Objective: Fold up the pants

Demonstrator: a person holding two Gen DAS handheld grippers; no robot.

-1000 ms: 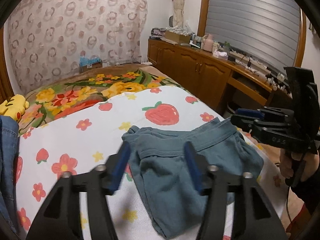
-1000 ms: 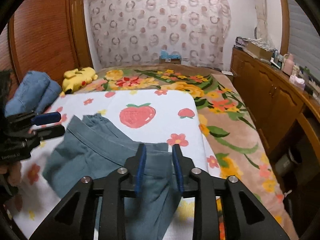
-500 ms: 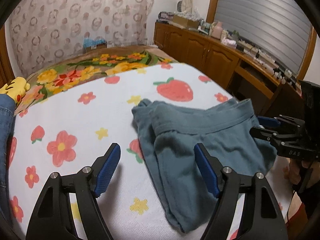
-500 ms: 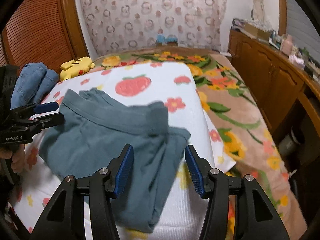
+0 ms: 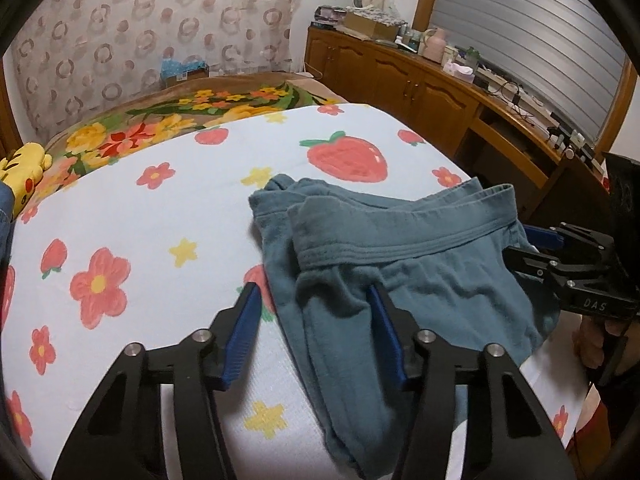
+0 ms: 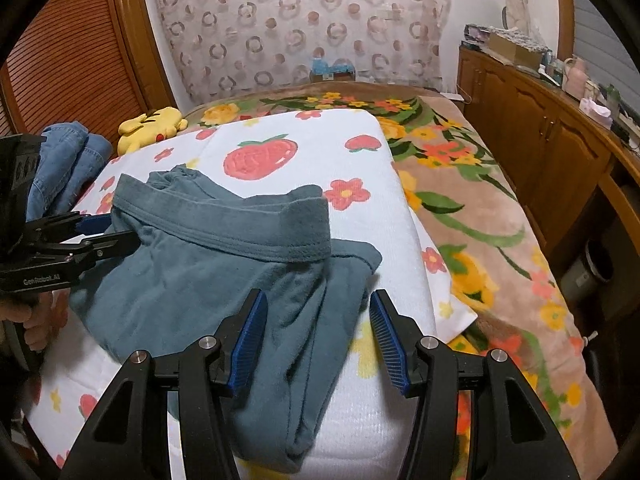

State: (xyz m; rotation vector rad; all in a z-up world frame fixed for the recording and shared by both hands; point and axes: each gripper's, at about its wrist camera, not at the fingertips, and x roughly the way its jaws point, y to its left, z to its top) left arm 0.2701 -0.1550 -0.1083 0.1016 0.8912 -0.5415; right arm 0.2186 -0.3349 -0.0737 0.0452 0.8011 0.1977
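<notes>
Surface: one strawberry-print sheet (image 5: 168, 216)
Pants (image 6: 208, 280): one pair, I count
Left gripper (image 5: 316, 304): closing, half-wide, straddling pants edge
Right gripper (image 6: 318, 312): half-wide, nothing gripped

Teal-grey knit pants (image 5: 420, 280) (image 6: 224, 276), lying crumpled and partly folded on a white blanket (image 5: 160, 216) (image 6: 392, 224) printed with strawberries and flowers. The ribbed waistband (image 5: 400, 248) (image 6: 224, 220) stands up in a curve toward 12 o'clock; the legs, bunched together, trail toward 6 o'clock.

Both grippers, left gripper (image 5: 314, 334) and right gripper (image 6: 318, 336), are black-framed, silver-screwed, with ribbed blue pads.
</notes>
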